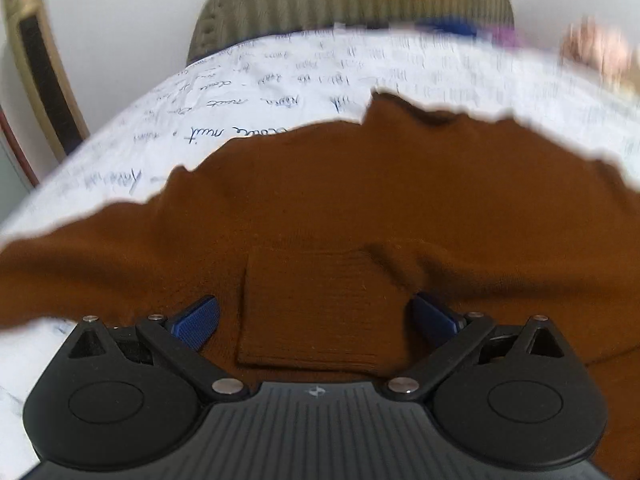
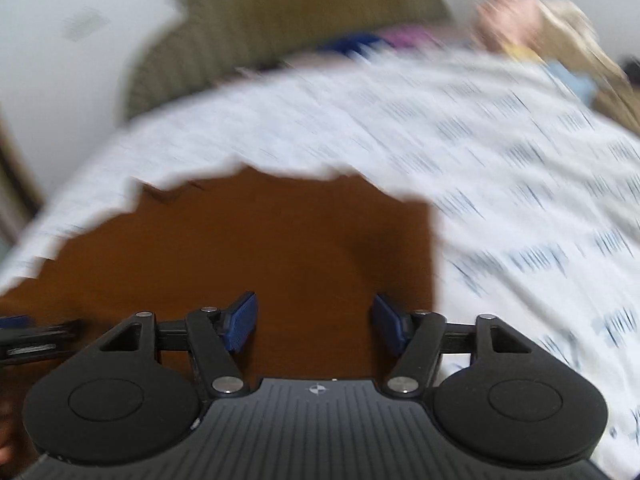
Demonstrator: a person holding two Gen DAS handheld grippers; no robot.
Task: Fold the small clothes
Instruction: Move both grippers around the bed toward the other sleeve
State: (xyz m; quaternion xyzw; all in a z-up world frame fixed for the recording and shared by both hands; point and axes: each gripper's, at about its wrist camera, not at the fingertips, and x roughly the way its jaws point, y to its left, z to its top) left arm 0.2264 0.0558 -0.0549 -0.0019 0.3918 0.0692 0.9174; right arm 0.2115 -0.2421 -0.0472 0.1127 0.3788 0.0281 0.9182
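Observation:
A brown knit sweater [image 1: 360,200] lies spread on a white cloth with blue writing [image 1: 280,80]. Its ribbed sleeve cuff [image 1: 316,312] lies folded over the body, right between the blue pads of my left gripper [image 1: 316,320], which is open and just above it. In the right wrist view the sweater [image 2: 260,248] fills the lower middle, with its straight edge to the right. My right gripper [image 2: 314,320] is open over the fabric, holding nothing. The view is blurred by motion. Part of the left gripper [image 2: 24,336] shows at the left edge.
An olive ribbed chair back [image 1: 352,0] stands behind the table's far edge. Blurred coloured items [image 1: 592,48] lie at the far right of the cloth. A tan and black framed object [image 1: 36,60] leans at the far left.

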